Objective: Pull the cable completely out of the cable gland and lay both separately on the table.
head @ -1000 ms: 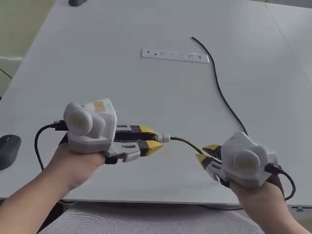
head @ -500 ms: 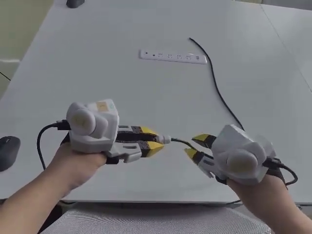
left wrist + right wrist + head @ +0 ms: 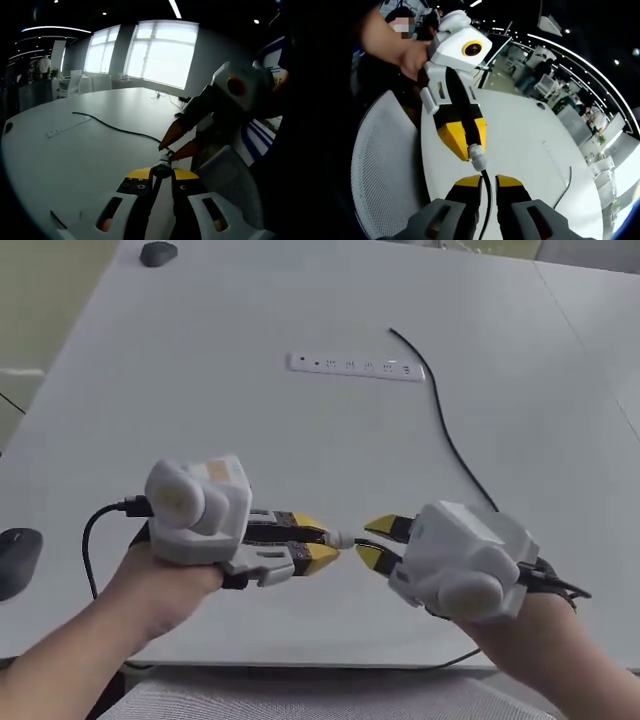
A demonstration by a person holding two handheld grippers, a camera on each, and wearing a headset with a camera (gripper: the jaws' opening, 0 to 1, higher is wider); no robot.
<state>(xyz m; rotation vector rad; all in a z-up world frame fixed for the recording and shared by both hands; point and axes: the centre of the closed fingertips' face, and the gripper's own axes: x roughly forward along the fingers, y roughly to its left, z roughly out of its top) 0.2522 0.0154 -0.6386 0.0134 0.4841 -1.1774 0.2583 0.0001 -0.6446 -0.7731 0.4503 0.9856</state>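
Over the white table's (image 3: 250, 430) front edge, my left gripper (image 3: 325, 541) is shut on the small pale cable gland (image 3: 341, 538), which pokes out past its yellow tips. The black cable (image 3: 446, 432) leaves the gland and runs off across the table to a free end near the power strip. My right gripper (image 3: 378, 542) faces the left one, its jaws closed narrowly on the cable just behind the gland. In the right gripper view the cable (image 3: 488, 192) runs between my jaws (image 3: 488, 182) up to the gland (image 3: 476, 152). The gland (image 3: 162, 168) also sits at the left gripper's tips (image 3: 162, 175).
A white power strip (image 3: 357, 367) lies mid-table, beside the cable's far end. One dark mouse (image 3: 158, 253) sits at the far edge and another dark one (image 3: 18, 558) at the left edge. A mesh chair seat (image 3: 300, 702) is below the table's front edge.
My right gripper has moved left along the cable until its tips are right behind the gland. The left gripper has hardly moved and keeps hold of the gland.
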